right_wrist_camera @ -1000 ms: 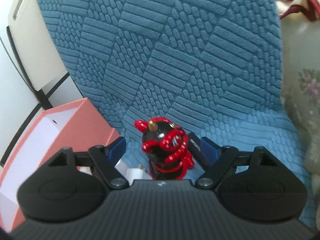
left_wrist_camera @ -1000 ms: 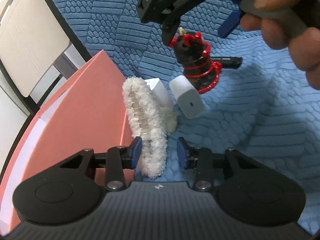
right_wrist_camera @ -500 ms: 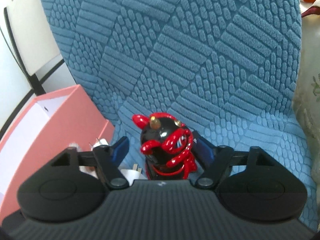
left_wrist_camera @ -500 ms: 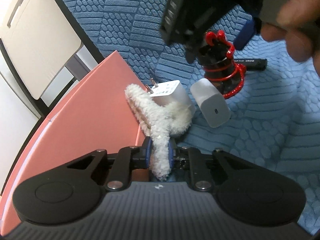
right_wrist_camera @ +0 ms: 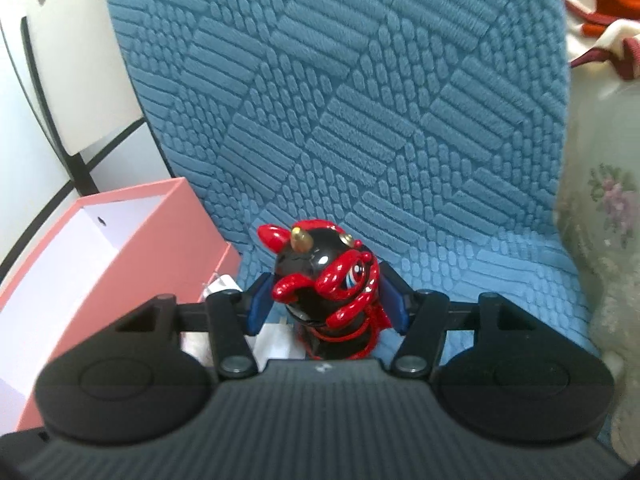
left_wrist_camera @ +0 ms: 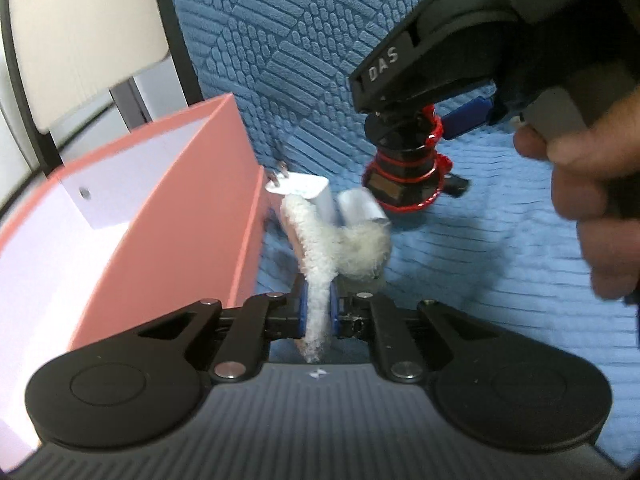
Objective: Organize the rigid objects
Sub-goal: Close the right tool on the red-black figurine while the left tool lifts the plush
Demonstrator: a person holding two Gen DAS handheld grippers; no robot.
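My left gripper is shut on a white fluffy strip, whose far end curls over two white chargers beside the pink box. The red and black horned figurine sits between the blue pads of my right gripper. Those jaws are closing, and the pads meet its sides. In the left wrist view the figurine leans, its base tipped up off the cushion. A person's hand holds the right gripper's handle.
Everything lies on a blue textured seat cushion. The open pink box has a white lining and stands at the left edge. A black pen lies behind the figurine. White furniture is at the left, floral fabric at the right.
My left jaws shut on the fluffy strip and lifted it, swinging towards the pink box. My right jaws narrowed around the figurine, which now leans.
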